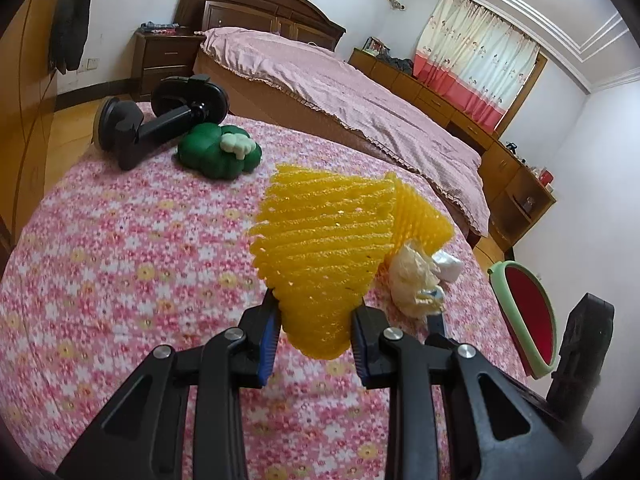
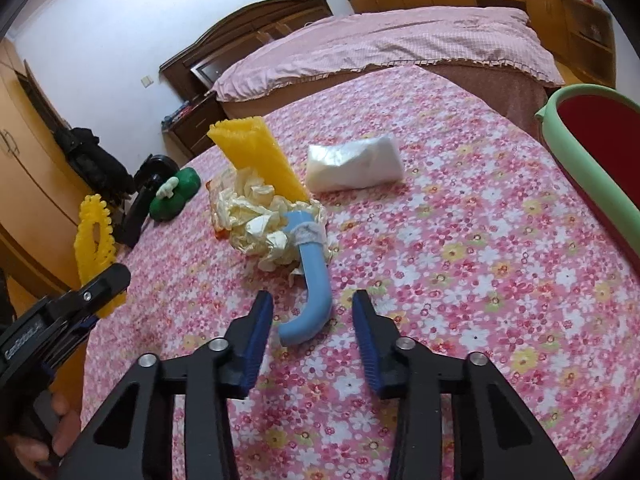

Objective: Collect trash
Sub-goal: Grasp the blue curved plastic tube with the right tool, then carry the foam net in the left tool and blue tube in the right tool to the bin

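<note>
Two grippers worked over a round table (image 2: 460,240) draped in a pink flowered cloth, the broadest thing in either view, with a pink-covered bed (image 1: 360,92) behind it. At the table's right edge stood a red bin with a pale green rim (image 2: 576,148), which appeared to be where the trash was meant to go; its visible inner wall showed nothing inside. The left gripper (image 1: 316,332) was clamped on a yellow foam net sleeve (image 1: 332,248), lifted clear of the cloth and not yet at the bin. A second yellow foam sleeve (image 2: 260,156) lay on the table, touching a crumpled wad of cream paper (image 2: 256,220). A white plastic packet (image 2: 352,168) lay just beside them, nearer the bin. A bent blue tube (image 2: 312,292) ran from the wad toward the right gripper (image 2: 314,320), whose jaws stood on either side of the tube's curved end without clearly pressing on it. At the far left edge rested a green toy (image 1: 220,152) and a black suction mount (image 1: 160,120), neither obviously rubbish. By this showing, the collecting was at an early stage: one piece was in hand, none visibly binned, and the second sleeve, the wad, the packet and the tube were left to gather.
</note>
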The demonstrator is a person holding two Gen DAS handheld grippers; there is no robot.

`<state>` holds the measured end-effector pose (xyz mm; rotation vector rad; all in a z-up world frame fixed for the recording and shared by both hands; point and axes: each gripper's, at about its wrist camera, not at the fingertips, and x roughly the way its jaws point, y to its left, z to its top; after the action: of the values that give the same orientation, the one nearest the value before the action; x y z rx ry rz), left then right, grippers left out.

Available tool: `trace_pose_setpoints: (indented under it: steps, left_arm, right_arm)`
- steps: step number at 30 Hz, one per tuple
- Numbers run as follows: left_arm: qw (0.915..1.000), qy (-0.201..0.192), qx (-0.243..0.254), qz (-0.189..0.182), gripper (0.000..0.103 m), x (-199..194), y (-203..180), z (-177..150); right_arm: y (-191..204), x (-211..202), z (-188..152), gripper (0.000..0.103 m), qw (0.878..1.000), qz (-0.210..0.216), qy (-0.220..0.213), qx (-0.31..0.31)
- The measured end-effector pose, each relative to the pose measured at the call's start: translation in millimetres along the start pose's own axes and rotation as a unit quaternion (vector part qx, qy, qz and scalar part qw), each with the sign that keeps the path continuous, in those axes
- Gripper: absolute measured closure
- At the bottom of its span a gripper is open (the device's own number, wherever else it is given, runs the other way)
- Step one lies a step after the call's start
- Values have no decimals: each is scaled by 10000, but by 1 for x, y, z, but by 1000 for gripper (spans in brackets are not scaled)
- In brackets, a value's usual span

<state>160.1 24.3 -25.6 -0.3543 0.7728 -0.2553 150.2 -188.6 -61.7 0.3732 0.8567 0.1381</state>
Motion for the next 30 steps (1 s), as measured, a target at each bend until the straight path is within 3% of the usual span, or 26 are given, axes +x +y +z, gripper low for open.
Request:
trace_pose_setpoints:
  steps: [3,12,15,30]
  left_arm:
    - [10000,29,-4,-18,72,0,-1,-3]
    - [9999,94,71,-110,72,-4,-14,-9]
    - [9997,101,114,-168,72,-6,-20,-10]
    - [9984,17,444,-356,72,-33,-56,-24]
  right_arm:
    - [-5,-1,-2,80,10000,-1,19,61]
    - [-14,-30,-11,81,9996,-96,-272,60]
    - [-21,-46,-11,91,9990,-128,-421,119]
    - [-36,-102,-11,92,9946,-16,-976,344]
